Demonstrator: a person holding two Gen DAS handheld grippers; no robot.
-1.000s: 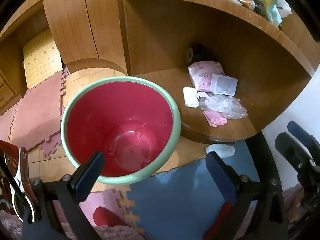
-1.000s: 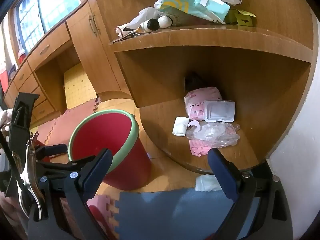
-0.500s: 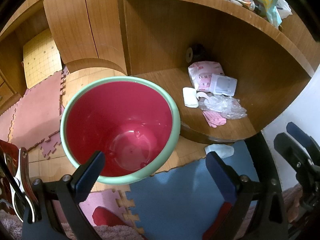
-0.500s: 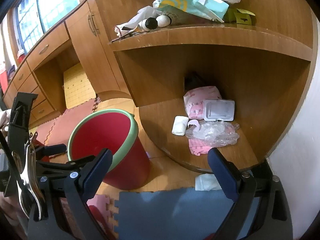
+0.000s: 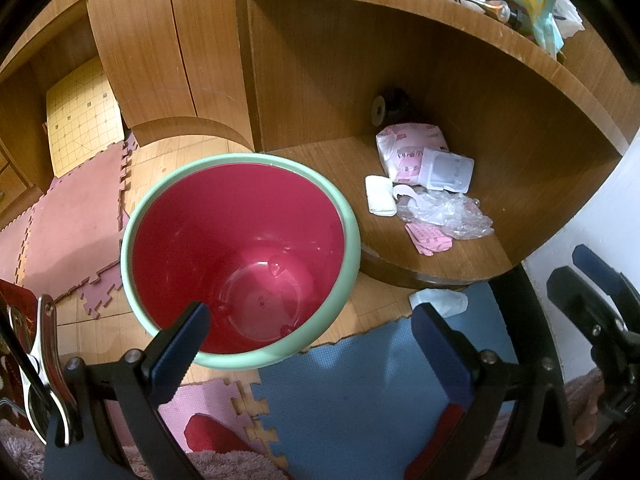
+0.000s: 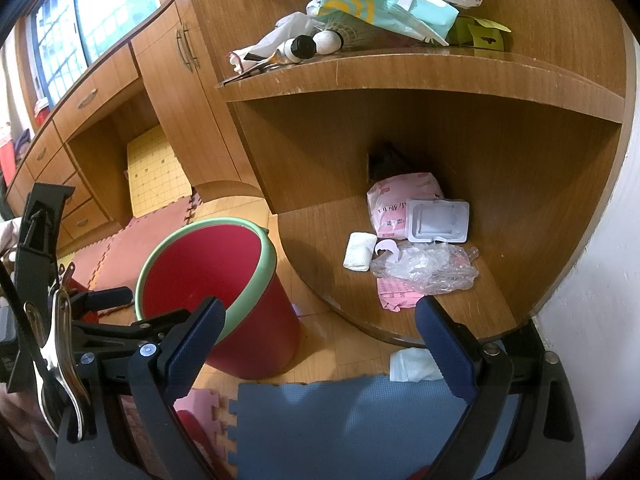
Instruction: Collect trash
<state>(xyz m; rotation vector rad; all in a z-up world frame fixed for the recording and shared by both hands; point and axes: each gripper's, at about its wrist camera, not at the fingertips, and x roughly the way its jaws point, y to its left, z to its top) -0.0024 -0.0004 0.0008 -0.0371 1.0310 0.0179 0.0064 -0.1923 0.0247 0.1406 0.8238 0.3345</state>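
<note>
A red bin with a pale green rim (image 5: 240, 256) stands on the floor, empty; it also shows in the right wrist view (image 6: 224, 296). Trash lies on the low wooden shelf (image 6: 320, 240): a pink packet (image 6: 396, 204), a clear plastic tray (image 6: 438, 220), a white wad (image 6: 360, 251), crumpled clear plastic (image 6: 428, 266) and pink paper (image 6: 396, 292). A white tissue (image 6: 412, 364) lies on the floor under the shelf edge. My left gripper (image 5: 312, 340) is open above the bin's near rim. My right gripper (image 6: 320, 344) is open and empty, short of the shelf.
An upper shelf (image 6: 400, 68) holds bags, a bottle and other clutter. Wooden cabinets and drawers (image 6: 100, 96) run to the left. Blue (image 6: 340, 420) and pink foam mats (image 5: 72, 220) cover the floor. A white wall (image 6: 600, 280) stands at the right.
Both views have shifted very slightly; the bin and trash stay where they were. Both grippers remain open.
</note>
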